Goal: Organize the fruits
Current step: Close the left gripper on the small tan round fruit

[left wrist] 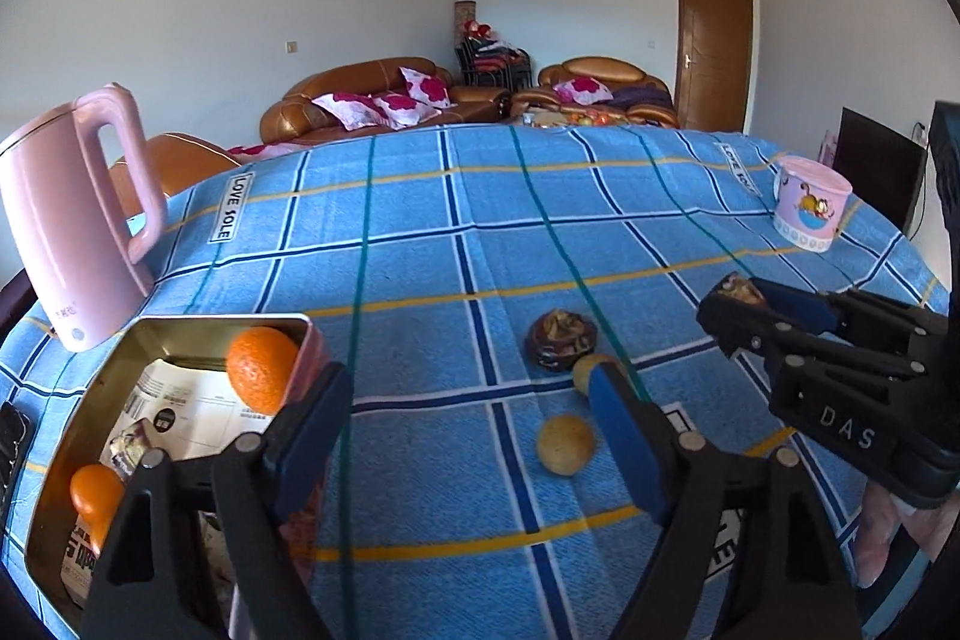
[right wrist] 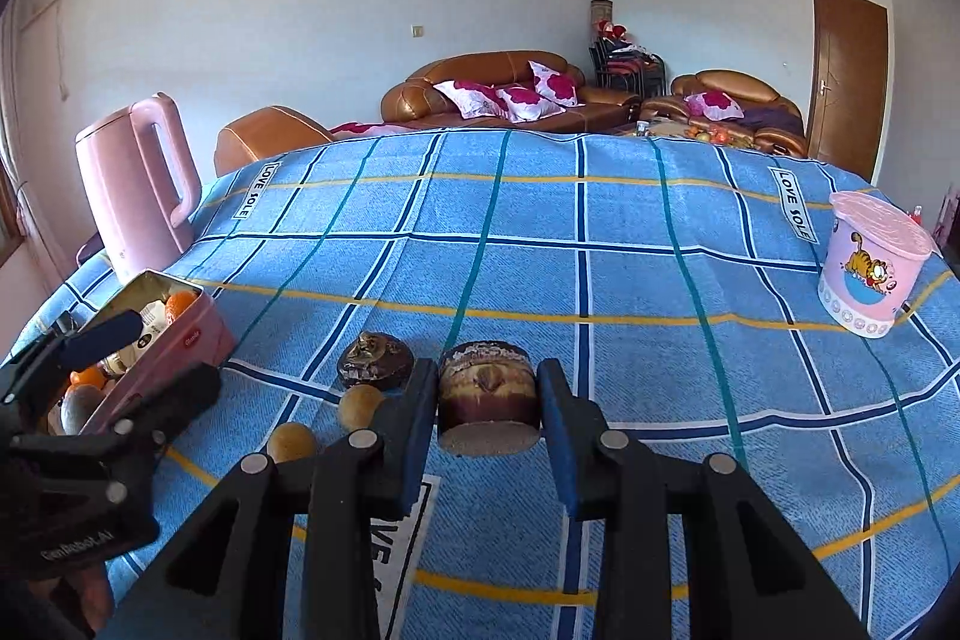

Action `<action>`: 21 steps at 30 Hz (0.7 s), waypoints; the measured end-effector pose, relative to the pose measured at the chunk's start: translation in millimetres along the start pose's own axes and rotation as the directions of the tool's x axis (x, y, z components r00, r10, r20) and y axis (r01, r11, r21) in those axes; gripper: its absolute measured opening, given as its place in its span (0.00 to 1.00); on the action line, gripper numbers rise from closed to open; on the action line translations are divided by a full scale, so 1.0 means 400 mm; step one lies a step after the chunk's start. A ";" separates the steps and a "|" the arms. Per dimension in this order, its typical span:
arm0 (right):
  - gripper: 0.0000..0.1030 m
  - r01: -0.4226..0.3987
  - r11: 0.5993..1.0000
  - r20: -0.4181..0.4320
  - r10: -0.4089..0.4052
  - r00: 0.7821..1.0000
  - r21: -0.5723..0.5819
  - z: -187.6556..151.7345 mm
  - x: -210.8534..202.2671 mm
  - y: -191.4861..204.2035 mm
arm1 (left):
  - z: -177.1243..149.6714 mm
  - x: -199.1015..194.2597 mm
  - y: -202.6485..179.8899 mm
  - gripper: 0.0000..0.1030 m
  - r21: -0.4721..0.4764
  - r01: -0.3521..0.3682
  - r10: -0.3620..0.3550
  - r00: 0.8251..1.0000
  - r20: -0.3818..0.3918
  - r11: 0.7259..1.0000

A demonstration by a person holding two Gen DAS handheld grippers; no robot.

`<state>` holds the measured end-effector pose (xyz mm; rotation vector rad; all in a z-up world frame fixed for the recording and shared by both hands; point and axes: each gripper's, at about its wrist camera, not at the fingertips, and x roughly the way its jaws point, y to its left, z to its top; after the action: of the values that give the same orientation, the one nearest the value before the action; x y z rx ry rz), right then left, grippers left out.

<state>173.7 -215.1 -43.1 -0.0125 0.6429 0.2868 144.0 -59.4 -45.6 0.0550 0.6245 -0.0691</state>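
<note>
Showing only rightward: halved fruit's [right wrist: 487, 403] cut face.

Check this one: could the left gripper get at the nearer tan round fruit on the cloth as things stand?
Probably yes. The left gripper is open and empty, and the tan fruit lies on bare cloth just ahead, near its right finger. Nothing lies between them. The right gripper, holding a dark halved fruit, is off to the side.

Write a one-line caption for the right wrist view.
Right hand-held gripper clamps a dark, halved fruit above the blue checked tablecloth.
</note>
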 end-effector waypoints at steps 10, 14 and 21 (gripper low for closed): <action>0.35 -0.021 1.000 -0.027 0.021 0.999 0.008 -0.011 0.001 -0.001 | -0.012 0.067 -0.053 0.49 0.069 0.120 -0.108 0.981 -0.164 0.990; 0.35 -0.015 1.000 -0.025 0.015 1.000 -0.001 -0.011 0.002 0.004 | -0.014 0.080 -0.059 0.29 0.069 0.151 -0.136 0.972 -0.194 0.986; 0.35 -0.033 0.999 -0.017 0.033 0.999 0.008 -0.011 0.000 -0.004 | -0.011 0.068 -0.044 0.23 0.048 0.165 -0.155 0.973 -0.170 0.985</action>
<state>171.3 -217.1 -46.8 0.0033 0.6619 0.3166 162.1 -78.0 -65.5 0.0702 0.7928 -0.2422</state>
